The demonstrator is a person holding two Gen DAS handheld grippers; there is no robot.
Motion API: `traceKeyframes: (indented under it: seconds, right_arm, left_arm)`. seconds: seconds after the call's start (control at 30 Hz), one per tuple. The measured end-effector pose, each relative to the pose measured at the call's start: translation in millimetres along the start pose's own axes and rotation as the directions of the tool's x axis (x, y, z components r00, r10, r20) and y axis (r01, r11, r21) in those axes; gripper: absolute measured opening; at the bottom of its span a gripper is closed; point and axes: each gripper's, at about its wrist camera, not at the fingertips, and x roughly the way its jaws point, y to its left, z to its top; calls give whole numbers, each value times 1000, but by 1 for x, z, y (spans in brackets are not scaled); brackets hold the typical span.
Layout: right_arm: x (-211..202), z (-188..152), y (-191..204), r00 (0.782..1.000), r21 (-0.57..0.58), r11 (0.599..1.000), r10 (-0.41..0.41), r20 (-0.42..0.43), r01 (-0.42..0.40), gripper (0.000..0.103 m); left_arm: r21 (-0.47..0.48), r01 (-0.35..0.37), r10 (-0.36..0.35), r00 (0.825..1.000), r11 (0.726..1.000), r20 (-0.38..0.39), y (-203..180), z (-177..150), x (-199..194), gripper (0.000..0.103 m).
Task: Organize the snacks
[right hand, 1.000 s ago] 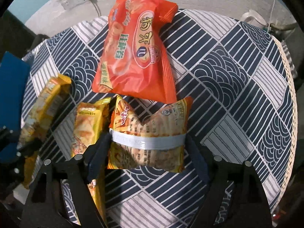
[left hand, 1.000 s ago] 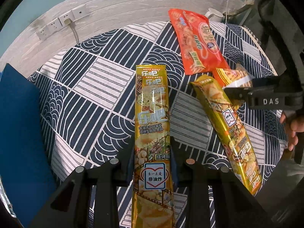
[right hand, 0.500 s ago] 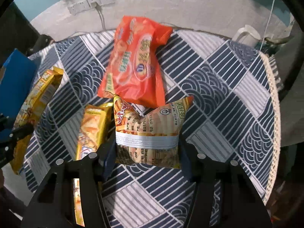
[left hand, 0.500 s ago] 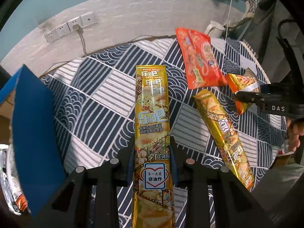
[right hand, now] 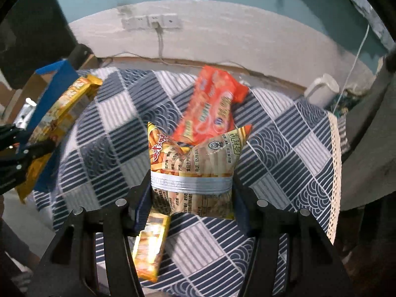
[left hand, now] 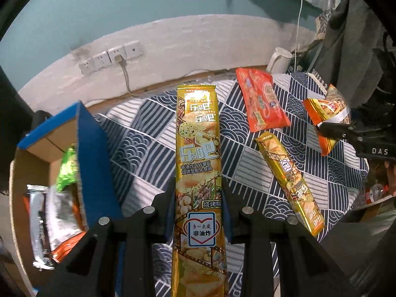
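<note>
Left gripper (left hand: 198,198) clamped on long gold packet (left hand: 198,148), right gripper (right hand: 191,185) on small pouch (right hand: 195,163); both angled down above patterned cloth (left hand: 259,173), blue box (left hand: 91,153) leftward.

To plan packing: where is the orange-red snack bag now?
The orange-red snack bag lies on the patterned cloth near the white mug, right of centre.

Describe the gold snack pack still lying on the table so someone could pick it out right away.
On the blue-and-white patterned tablecloth, look just below the flat orange packet. The long gold stick pack lies there slantwise, the only gold pack not held by a gripper.
</note>
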Motion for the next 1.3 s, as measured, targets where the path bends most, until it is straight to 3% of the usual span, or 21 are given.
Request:
traceKeyframes:
  seconds: [0.5,0.87,1.3]
  right_arm:
    - [-48,24,76,993,-134,989,74,90,-62,56]
    - [-61,48,137,984,-228,968,138,115,-109,56]
    - [-47,76,207,976,-319,935,194,96,-154,56]
  left_arm:
    - [-21,-63,65,993,998,98,41,-12,-66,31]
    - [-81,-109,118,985,991,123,82,-27,-85,31]
    - [-174,-142,162,981,974,111,144,-47,-91,31]
